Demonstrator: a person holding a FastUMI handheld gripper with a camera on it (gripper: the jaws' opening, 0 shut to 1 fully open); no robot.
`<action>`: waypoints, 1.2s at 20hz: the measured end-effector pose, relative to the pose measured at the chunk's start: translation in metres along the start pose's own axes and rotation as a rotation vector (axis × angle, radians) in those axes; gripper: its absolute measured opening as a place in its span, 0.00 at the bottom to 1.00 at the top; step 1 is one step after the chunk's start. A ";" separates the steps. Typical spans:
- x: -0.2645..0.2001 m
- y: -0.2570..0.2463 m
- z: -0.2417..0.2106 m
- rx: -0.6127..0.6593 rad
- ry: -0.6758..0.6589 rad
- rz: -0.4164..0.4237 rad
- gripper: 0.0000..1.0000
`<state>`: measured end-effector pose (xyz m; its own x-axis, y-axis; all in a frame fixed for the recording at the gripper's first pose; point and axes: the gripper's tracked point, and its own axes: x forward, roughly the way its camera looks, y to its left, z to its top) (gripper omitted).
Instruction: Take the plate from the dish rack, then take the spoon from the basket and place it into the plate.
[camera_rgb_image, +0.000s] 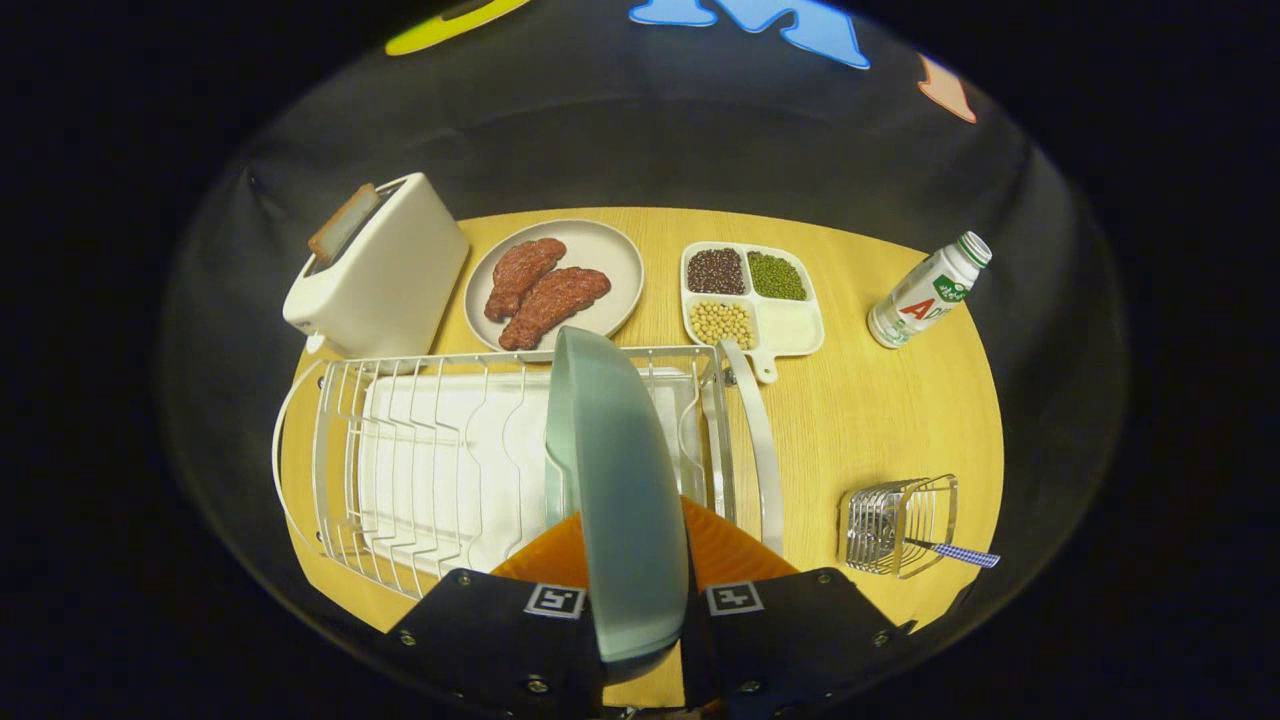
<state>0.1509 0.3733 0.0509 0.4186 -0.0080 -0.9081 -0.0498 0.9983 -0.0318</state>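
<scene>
Step in hand: plate removal, 1st part of task, underway by my reading. Plate (615, 490) stands on edge between the two fingers, its lower rim down at the gripper (640, 600), its upper rim up by the rack's far rail. Jaws clenched on plate, one finger each side of it, both appear to press. Plate sits over the rack (430, 450); cannot tell whether it is clear of the wires or resting in a slot. Gripper pose: looking down and fwd over the table (880, 420) from the near side, fingers roughly level, plate held near upright w/ slight lean. Spoon (955, 551) lies in the basket (898, 525), handle poking out on the right, well apart from rack, untouched. Next move calls for: lift plate free, lay it flat on bare table (room between rack and basket looks adequate), release, then go for spoon handle. Risk: rim snagging wires on exit.
</scene>
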 end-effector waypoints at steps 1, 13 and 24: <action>-0.001 0.002 0.001 -0.007 0.000 -0.014 0.30; -0.043 -0.009 0.032 -0.095 -0.099 -0.122 0.29; -0.116 -0.064 -0.021 0.045 -0.182 0.094 0.29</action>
<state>0.0862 0.3092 0.1499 0.5710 0.0917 -0.8158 -0.0576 0.9958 0.0717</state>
